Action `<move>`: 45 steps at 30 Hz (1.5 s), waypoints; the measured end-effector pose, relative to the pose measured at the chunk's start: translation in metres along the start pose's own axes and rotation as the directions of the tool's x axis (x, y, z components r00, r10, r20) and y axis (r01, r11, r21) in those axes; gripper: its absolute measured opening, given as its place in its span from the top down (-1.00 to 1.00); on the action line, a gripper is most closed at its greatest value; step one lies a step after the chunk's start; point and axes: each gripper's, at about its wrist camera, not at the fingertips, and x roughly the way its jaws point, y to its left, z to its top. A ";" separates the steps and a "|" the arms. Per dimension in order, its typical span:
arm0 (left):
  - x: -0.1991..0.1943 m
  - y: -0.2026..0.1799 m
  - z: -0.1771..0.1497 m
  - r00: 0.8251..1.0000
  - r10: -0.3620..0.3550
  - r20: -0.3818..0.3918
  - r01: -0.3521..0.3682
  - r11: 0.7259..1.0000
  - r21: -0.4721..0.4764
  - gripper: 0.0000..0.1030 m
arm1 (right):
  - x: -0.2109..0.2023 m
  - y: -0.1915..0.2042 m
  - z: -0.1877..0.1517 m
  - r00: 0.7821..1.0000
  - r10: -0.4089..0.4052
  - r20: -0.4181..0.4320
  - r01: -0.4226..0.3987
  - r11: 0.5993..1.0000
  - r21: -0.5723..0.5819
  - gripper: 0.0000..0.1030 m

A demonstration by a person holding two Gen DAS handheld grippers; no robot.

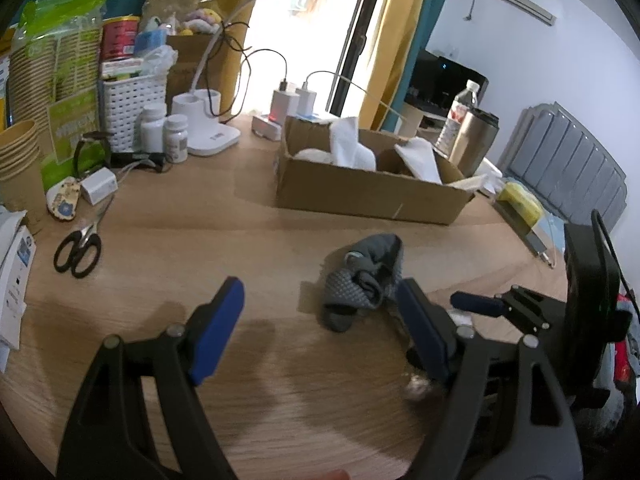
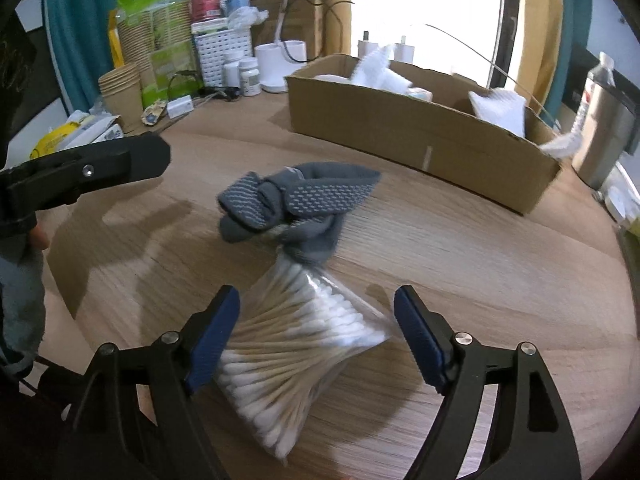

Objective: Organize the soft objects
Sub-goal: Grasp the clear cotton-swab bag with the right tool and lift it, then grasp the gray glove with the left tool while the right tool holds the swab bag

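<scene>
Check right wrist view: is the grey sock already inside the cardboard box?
No, the grey sock lies bunched on the wooden table, in front of the cardboard box, touching the bag of cotton swabs.

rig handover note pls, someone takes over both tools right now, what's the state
Left tool: open, empty, above bare table.
Right tool: open around the cotton swab bag, its left pad touching the bag, no grip.
Grey sock: bunched on the table, touching the bag's far end.
Cardboard box: already holds white cloths.
Left to do: the bag and sock are not in the box.
</scene>
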 end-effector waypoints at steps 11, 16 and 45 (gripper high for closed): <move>0.018 -0.025 -0.001 0.999 -0.015 -0.050 0.017 0.999 0.047 -0.56 | -0.016 -0.034 -0.017 0.989 -0.127 0.071 0.131 0.990 -0.055 -0.72; 0.026 -0.037 0.001 0.998 -0.032 -0.060 0.036 0.997 0.063 -0.56 | -0.024 -0.050 -0.023 0.984 -0.163 0.074 0.163 0.987 0.000 -0.72; 0.039 -0.032 -0.008 0.994 -0.042 -0.103 0.047 0.998 0.052 -0.56 | -0.014 -0.050 -0.023 0.995 -0.084 0.046 0.073 0.977 0.200 -0.03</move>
